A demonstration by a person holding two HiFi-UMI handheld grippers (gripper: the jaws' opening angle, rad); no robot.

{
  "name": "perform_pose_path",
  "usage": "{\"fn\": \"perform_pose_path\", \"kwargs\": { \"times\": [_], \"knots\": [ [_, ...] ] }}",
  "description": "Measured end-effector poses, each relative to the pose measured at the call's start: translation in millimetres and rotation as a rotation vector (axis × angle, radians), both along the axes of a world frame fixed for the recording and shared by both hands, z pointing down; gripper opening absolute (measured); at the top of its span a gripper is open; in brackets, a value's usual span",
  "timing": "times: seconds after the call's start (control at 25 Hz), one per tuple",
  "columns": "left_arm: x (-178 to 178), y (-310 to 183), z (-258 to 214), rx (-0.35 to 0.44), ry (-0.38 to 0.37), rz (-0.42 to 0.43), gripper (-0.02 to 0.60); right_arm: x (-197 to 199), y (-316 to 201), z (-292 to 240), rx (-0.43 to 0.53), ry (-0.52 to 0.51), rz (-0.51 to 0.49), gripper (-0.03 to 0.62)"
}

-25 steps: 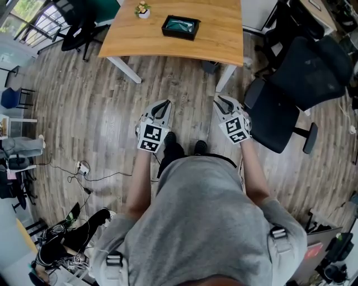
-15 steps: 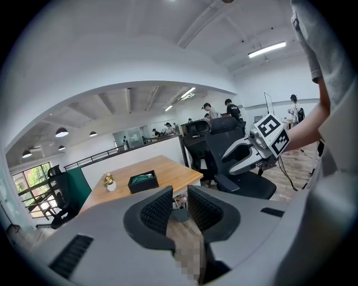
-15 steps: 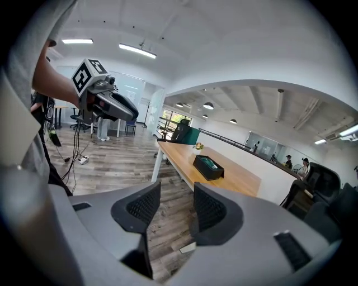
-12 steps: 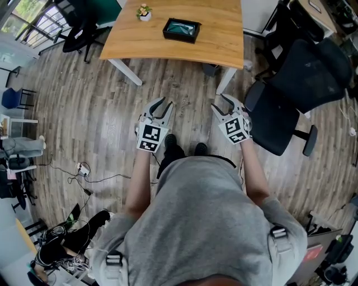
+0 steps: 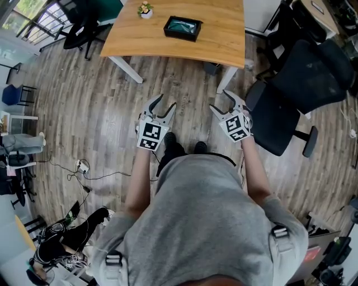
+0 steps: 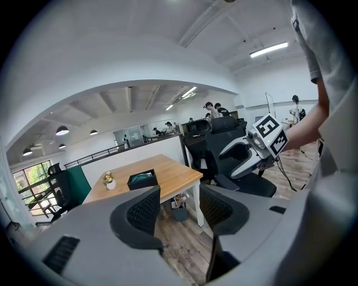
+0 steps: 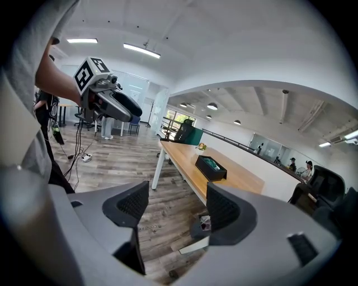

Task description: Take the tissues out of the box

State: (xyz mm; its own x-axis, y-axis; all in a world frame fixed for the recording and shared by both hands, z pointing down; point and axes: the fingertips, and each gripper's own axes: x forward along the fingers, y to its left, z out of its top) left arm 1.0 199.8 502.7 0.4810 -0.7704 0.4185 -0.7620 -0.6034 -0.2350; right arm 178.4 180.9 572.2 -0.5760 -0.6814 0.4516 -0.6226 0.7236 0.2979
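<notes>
A black tissue box (image 5: 182,28) with teal tissue showing stands on the wooden table (image 5: 224,33), well ahead of me. I hold both grippers at waist height over the wooden floor, far short of the table. My left gripper (image 5: 165,103) has just been opening and stands open with nothing between its jaws. My right gripper (image 5: 220,101) has likewise just been opening and is empty. In the left gripper view the box (image 6: 142,180) lies beyond the open jaws. The right gripper view shows the box (image 7: 211,167) on the table, far off.
A black office chair (image 5: 302,84) stands close on my right, by the table's corner. A small potted plant (image 5: 145,9) sits left of the box. Cables and a power strip (image 5: 83,166) lie on the floor at left. More chairs (image 5: 84,22) stand at the far left.
Both grippers' jaws have spread from nearly shut to wide open. The hands have stayed about where they were.
</notes>
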Motion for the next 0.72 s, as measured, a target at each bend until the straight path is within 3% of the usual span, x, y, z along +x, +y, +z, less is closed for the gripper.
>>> {"fn": "perform_pose_path", "kwargs": {
  "times": [0.72],
  "knots": [
    [3.0,-11.6,-1.0,0.011,-0.002,0.004,0.241,5.5,-5.5,7.2,-0.006,-0.003,0.014,0.333]
  ]
}}
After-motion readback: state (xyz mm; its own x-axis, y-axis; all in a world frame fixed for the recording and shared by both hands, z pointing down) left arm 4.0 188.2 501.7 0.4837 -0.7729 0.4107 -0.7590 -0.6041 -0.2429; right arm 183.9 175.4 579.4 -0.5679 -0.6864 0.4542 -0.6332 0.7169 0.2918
